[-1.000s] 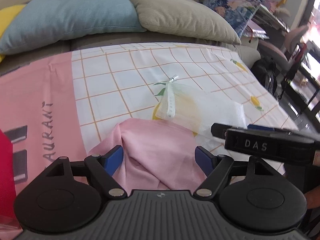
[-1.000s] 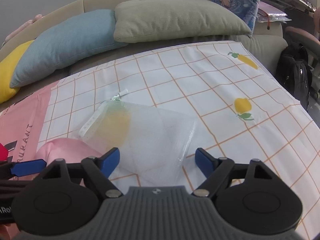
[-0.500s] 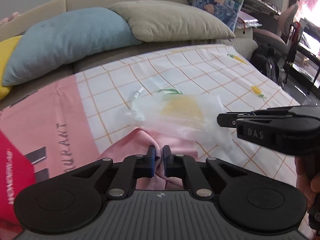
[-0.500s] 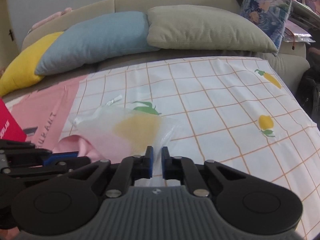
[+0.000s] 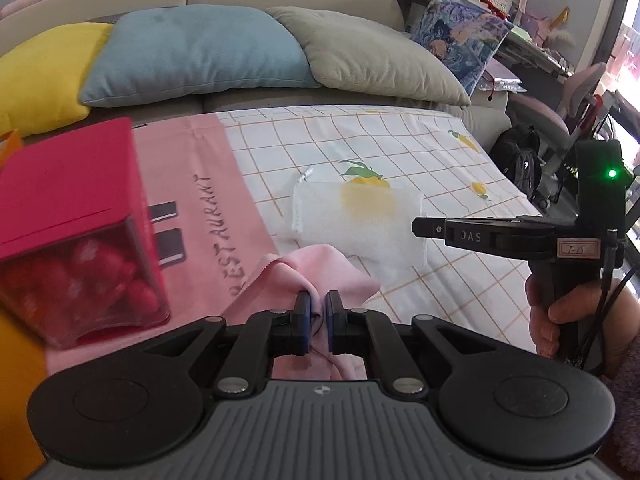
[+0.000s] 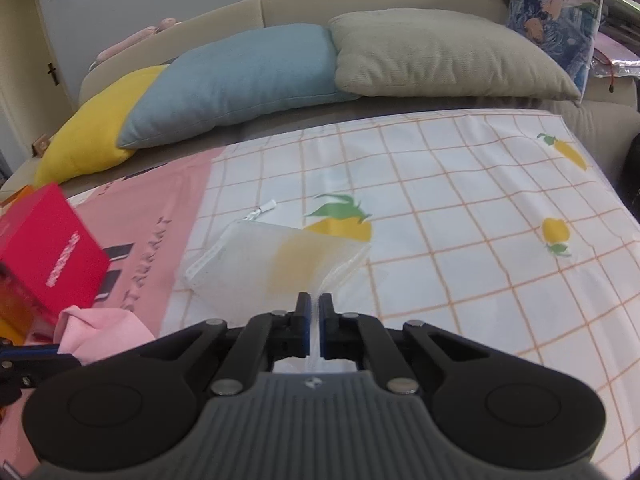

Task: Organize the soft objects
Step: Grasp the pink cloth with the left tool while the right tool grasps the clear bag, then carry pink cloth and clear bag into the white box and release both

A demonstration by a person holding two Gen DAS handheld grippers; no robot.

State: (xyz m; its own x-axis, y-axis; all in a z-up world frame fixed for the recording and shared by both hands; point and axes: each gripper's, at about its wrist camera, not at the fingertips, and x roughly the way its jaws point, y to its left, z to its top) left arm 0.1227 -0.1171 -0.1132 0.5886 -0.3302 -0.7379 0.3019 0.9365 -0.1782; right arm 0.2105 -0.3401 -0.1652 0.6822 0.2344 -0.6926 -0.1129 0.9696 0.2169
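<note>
one pink cloth (image 5: 316,276), bunched on the table (image 5: 400,148) at the pink edge of its covering, pinched in the closed left gripper (image 5: 318,316). one white mesh pouch (image 6: 276,264) with a drawstring, lying flat on the checked part, just beside the cloth; its near edge is clamped in the closed right gripper (image 6: 314,320). one red box (image 5: 76,216) with a clear front, left of the cloth. four cushions behind the table: one yellow (image 6: 96,132), one blue (image 6: 240,80), one beige (image 6: 440,56), one patterned (image 6: 560,12). one black backpack (image 5: 520,160) at right.
</note>
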